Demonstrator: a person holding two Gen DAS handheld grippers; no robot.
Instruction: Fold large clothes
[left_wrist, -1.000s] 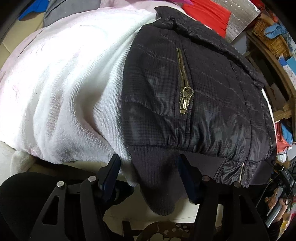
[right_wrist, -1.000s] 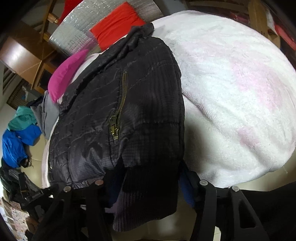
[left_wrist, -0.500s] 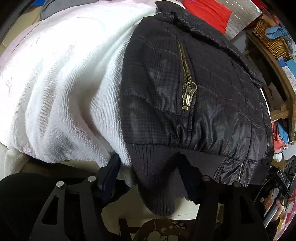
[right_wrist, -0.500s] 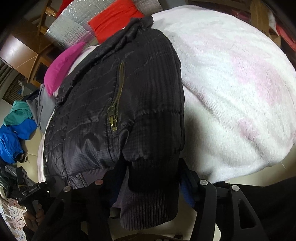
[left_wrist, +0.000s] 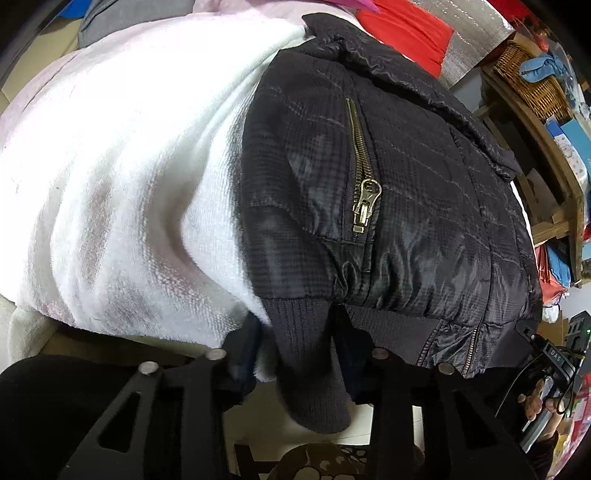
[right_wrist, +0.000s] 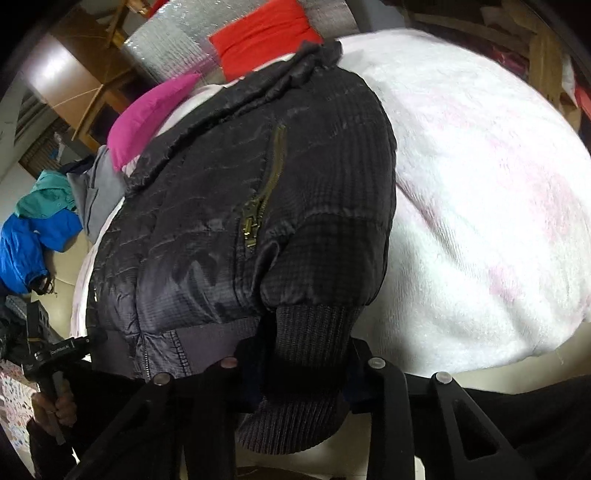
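Note:
A black quilted jacket (left_wrist: 406, 184) with brass zips lies on a white fleece blanket (left_wrist: 129, 166), its ribbed hem hanging over the near edge. My left gripper (left_wrist: 295, 339) is shut on the left ribbed cuff (left_wrist: 306, 369) together with a bit of blanket edge. In the right wrist view the jacket (right_wrist: 221, 221) lies left of the blanket (right_wrist: 480, 184). My right gripper (right_wrist: 301, 365) is shut on the right ribbed cuff (right_wrist: 310, 350). Both cuffs hang down between the fingers.
Red cushion (right_wrist: 262, 37) and pink cushion (right_wrist: 147, 114) lie behind the jacket. Blue and teal clothes (right_wrist: 33, 229) lie on the floor at left. Wooden shelves with a wicker basket (left_wrist: 532, 85) stand at right. The other hand-held gripper shows at each view's lower edge.
Both grippers have closed in on the ribbed cuffs; the fingers stood wider apart before. The jacket's lower edge has bunched up slightly toward the grippers.

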